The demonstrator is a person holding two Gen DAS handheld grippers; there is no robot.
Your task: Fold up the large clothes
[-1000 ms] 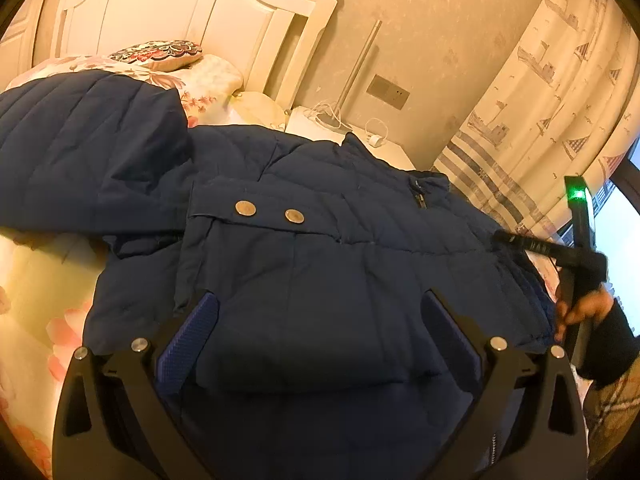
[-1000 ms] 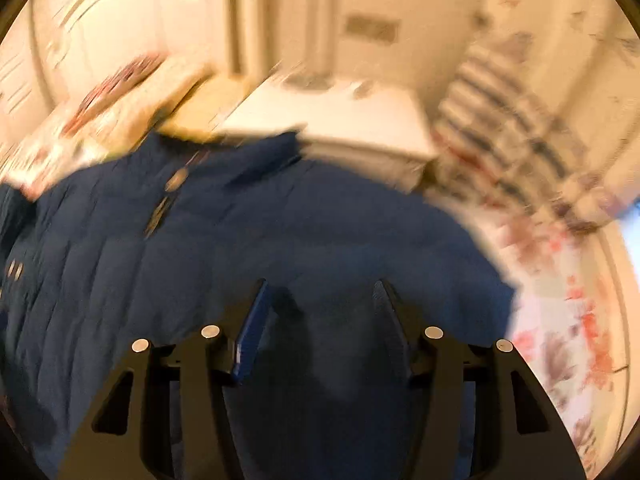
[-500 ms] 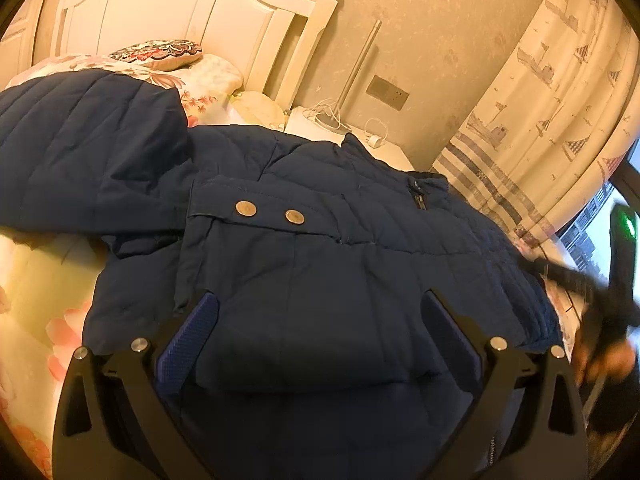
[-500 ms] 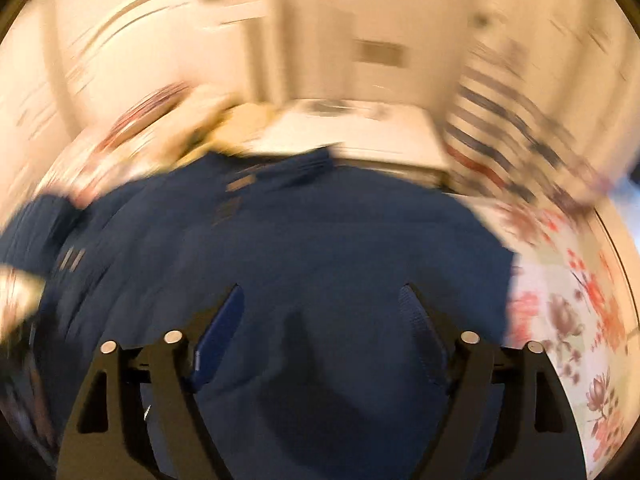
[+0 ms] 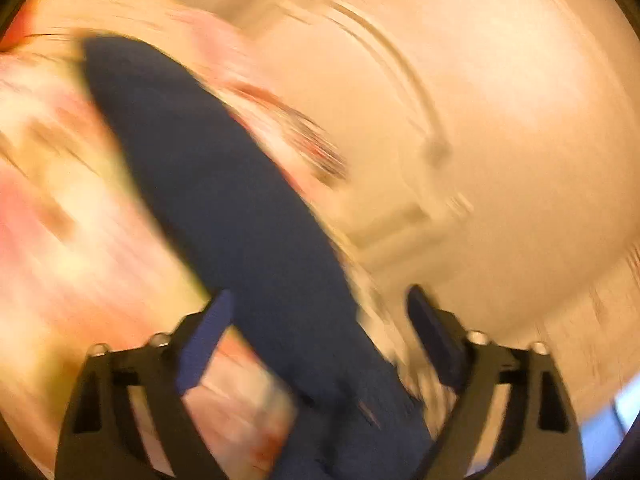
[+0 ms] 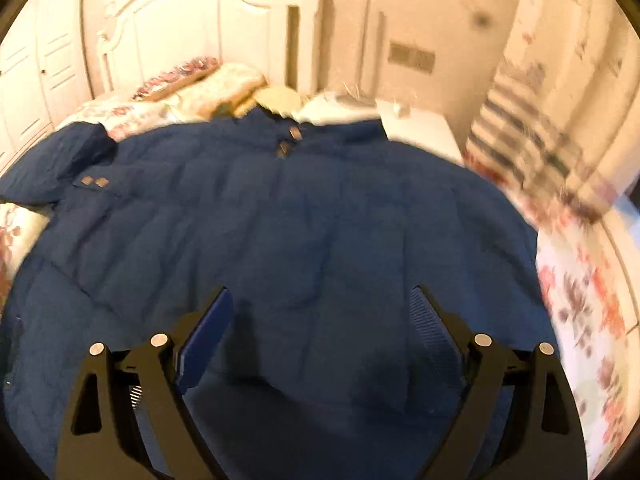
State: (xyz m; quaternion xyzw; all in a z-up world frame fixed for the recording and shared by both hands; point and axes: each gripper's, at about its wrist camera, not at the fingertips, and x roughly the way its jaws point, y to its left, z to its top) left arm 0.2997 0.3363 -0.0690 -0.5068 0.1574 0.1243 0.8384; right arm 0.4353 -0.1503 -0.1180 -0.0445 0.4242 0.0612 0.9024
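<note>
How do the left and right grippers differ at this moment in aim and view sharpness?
The right gripper looks across the navy jacket, which fills its fairly sharp view; the left gripper shows only a slanted navy strip in a heavily blurred view. Both stand open and grip nothing.

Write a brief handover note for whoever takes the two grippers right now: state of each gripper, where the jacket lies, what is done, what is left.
Left gripper: open, holding nothing; its view is heavily blurred, with navy fabric showing between the fingers.
Right gripper: open, empty, above the jacket's lower half.
Navy quilted jacket: spread flat on the floral bed, collar toward the headboard.
Done: jacket laid out.
Left: no fold visible yet; sleeves and body probably remain to fold.
</note>
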